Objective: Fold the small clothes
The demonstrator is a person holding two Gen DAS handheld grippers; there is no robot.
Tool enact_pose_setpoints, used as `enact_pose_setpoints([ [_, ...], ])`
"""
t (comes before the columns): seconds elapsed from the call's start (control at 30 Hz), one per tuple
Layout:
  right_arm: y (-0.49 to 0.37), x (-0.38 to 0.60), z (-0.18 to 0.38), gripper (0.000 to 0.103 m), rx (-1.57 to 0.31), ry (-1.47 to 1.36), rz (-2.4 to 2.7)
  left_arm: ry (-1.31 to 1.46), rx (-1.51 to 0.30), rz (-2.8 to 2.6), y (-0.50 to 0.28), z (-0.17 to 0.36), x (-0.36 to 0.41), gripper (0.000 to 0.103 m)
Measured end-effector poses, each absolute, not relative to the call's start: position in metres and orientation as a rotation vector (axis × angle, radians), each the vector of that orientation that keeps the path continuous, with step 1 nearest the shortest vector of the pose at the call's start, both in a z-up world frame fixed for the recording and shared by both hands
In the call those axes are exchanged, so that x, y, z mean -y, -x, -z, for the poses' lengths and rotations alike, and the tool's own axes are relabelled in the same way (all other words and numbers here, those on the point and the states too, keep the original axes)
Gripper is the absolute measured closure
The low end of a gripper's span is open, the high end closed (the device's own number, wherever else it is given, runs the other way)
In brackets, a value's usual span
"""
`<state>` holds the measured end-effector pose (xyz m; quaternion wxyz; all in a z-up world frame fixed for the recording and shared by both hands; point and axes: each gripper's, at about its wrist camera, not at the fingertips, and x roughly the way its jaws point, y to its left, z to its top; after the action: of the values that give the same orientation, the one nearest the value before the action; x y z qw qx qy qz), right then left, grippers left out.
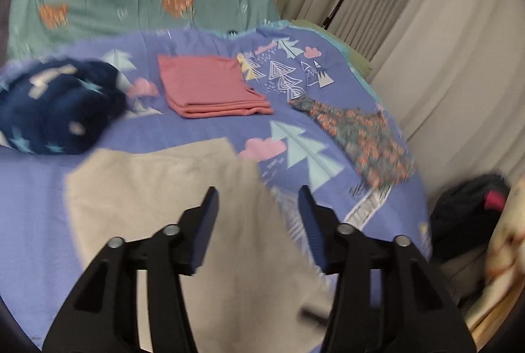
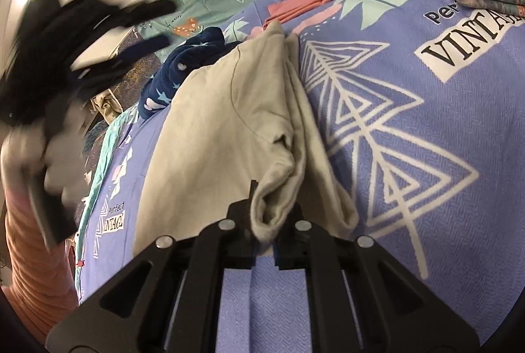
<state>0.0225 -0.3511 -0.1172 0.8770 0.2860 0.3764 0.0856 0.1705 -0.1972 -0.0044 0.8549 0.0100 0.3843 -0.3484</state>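
A: Fabric first, far left of the left wrist view: a navy star-print garment (image 1: 55, 105) lies bunched at mid-left on the lavender bedspread (image 1: 197, 130). What sits right of it?

B: A folded pink garment (image 1: 210, 87) at upper centre, then a floral garment (image 1: 361, 136) crumpled toward the right edge. The beige garment (image 1: 157, 205), the one being worked on, spreads across the lower centre, directly under the left gripper (image 1: 259, 198).

A: And that gripper's state?

B: Fingers spread wide, nothing between them; it hovers over the cloth's right-hand border, blurred.

A: Now the right wrist view, left to right.

B: At upper left the left gripper (image 2: 131, 25) shows as a black smear. Centre frame, the beige garment (image 2: 229, 123) runs as a long strip from the lower centre up toward the upper middle, its long axis pointing away from the camera. The right gripper (image 2: 265, 215) is clamped on the near bunched corner.

A: So which claw is nearer the free cloth?

B: The right one has the near end; the far end lies straight ahead of it along the strip. I judge the next fold turns on carrying that near corner forward along the axis.

A: What does one view give that the other lacks?

B: Only the right wrist view shows the pinch and the doubled edge; only the left shows the garment's broad flat spread.
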Motion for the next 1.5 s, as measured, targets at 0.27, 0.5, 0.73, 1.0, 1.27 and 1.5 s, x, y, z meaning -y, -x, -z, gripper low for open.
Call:
enact_pose_setpoints([
  [0.27,-0.023,0.355,0.116,0.096,-0.792,-0.620,-0.198,-0.253,-0.882,0.661,-0.064,0.056,0.134,0.044],
  [0.5,-0.024,0.354,0.104,0.096,-0.768,-0.628,-0.195,-0.238,-0.919,0.535,-0.033,0.086,0.098,0.043],
  [0.73,-0.023,0.353,0.087,0.098,-0.737,-0.651,-0.220,-0.237,-0.883,0.454,-0.038,0.093,0.101,0.043],
  [1.0,-0.023,0.377,0.100,0.096,-0.819,-0.694,-0.165,-0.256,-0.886,0.372,-0.041,0.103,0.088,0.041],
  [1.27,-0.009,0.368,0.087,0.081,-0.791,-0.508,-0.019,-0.199,-0.899,0.445,-0.026,0.088,0.081,0.076],
  [1.5,-0.023,0.337,0.063,0.083,-0.690,-0.376,-0.147,-0.197,-0.786,0.583,-0.023,0.059,0.107,0.093],
])
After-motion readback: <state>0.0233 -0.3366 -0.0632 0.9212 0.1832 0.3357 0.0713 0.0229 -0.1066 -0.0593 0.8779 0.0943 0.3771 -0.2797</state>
